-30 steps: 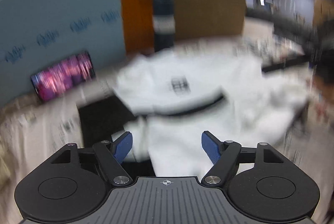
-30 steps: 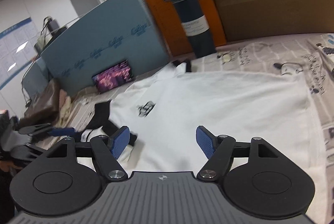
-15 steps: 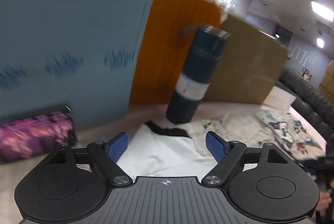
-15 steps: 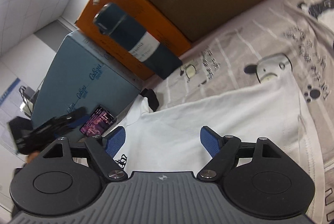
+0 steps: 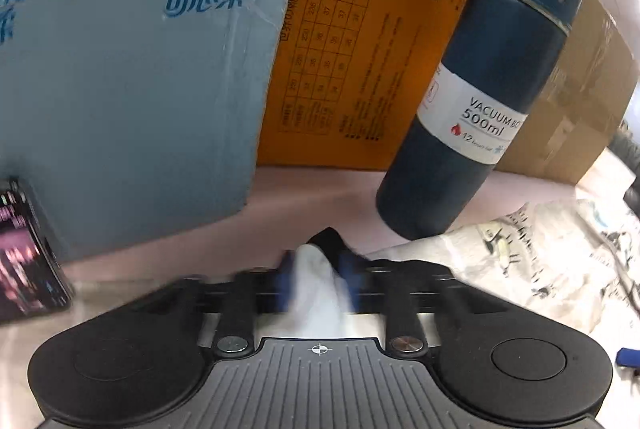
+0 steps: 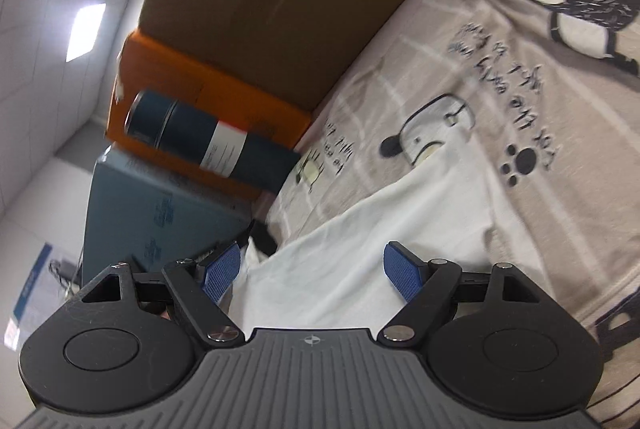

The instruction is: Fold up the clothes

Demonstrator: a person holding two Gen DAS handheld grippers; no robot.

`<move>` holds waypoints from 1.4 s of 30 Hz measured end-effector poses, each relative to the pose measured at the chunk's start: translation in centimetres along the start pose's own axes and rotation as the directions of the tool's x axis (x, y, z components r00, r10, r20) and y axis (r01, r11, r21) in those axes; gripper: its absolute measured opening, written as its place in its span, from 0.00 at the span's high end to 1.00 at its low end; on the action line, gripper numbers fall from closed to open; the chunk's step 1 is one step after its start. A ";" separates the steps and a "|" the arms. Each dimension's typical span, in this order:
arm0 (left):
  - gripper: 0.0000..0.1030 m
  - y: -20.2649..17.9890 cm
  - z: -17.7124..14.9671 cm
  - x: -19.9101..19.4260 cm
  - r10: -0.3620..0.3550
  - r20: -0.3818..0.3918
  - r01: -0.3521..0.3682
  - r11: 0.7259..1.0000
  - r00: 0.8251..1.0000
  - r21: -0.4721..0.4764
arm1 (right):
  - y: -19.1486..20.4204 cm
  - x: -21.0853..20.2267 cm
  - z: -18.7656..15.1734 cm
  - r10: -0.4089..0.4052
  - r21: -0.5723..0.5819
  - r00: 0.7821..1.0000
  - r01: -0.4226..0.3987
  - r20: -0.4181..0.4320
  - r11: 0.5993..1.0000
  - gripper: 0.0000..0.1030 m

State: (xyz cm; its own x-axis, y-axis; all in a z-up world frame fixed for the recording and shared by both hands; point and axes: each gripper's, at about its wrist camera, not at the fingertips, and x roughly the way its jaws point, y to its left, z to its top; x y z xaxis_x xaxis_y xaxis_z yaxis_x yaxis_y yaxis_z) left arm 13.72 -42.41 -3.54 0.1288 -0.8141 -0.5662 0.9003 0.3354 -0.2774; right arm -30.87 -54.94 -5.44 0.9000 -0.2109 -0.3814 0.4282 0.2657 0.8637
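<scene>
Right gripper (image 6: 312,271) — jaws wide apart — apparently just above white shirt (image 6: 360,249).

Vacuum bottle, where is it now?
Left wrist view: the vacuum bottle stands upper right, against the orange box, just beyond the left tongs.

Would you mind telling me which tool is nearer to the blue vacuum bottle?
Left. The left tool, shut on the white shirt, sits just before the vacuum bottle; the right tool hovers open farther along the shirt.
</scene>
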 end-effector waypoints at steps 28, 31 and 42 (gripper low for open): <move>1.00 -2.2 -13.0 -24.3 -0.233 0.345 0.207 0.972 0.909 0.111 | -1.9 -6.1 -2.7 0.000 0.074 0.998 -0.005 0.069 0.997 0.25; 1.00 -1.5 -15.0 -24.4 -0.209 0.289 0.189 0.977 0.934 0.097 | -2.6 -7.4 -3.1 -0.008 0.083 0.996 0.001 0.087 0.997 0.25; 0.89 -1.6 -18.5 -24.9 -0.129 0.141 0.091 0.965 0.982 0.246 | -2.2 -8.8 -4.1 -0.148 -0.030 0.984 0.152 0.103 0.988 0.45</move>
State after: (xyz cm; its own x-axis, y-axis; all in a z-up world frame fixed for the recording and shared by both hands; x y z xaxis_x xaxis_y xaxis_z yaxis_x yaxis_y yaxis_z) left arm 1.38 -13.91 -3.33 0.0695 -0.9093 -0.4103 0.9829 0.1328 -0.1279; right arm -39.39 -49.85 -5.32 0.8134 -0.3438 -0.4692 0.5624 0.2588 0.7854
